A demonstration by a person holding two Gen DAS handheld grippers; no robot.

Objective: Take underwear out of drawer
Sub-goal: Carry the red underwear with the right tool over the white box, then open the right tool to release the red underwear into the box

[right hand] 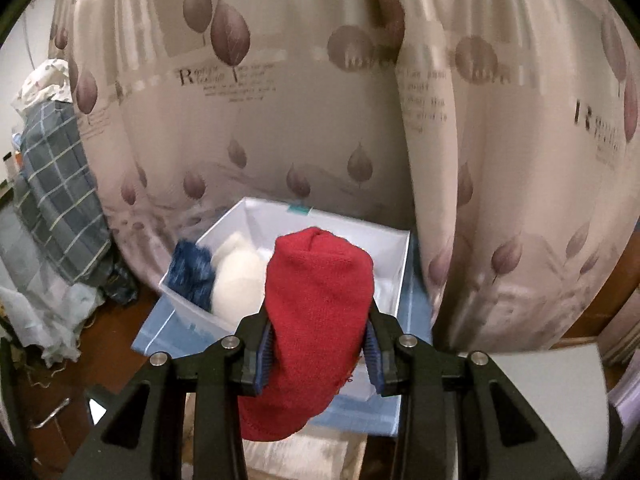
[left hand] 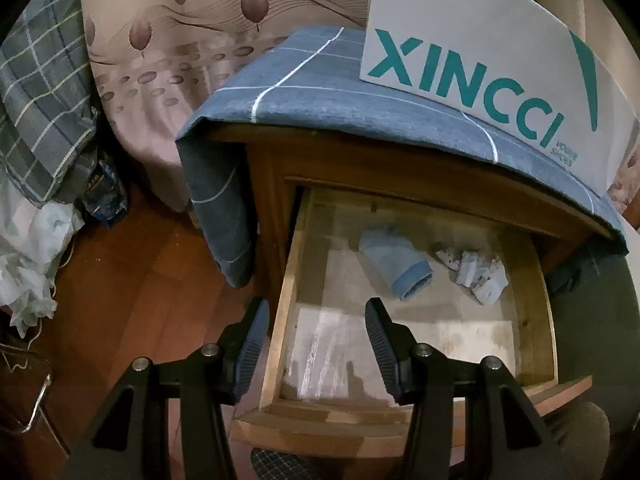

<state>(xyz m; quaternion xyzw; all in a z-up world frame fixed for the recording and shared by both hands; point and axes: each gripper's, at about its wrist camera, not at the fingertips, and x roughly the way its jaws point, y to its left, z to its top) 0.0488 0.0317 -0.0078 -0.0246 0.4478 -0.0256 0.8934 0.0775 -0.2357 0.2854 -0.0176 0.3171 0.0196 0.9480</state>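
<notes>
Bulging up between the clamped pads of the right gripper, red underwear; left gripper apart, empty.

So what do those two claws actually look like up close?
Both look alike. The left claw and the right claw are matte black angular frames with triangular cut-outs and round silver pins at the pivots. Each has two fingers faced with ribbed dark-blue pads. No cables or markings show, and no hand or sleeve is clearly in view.
</notes>
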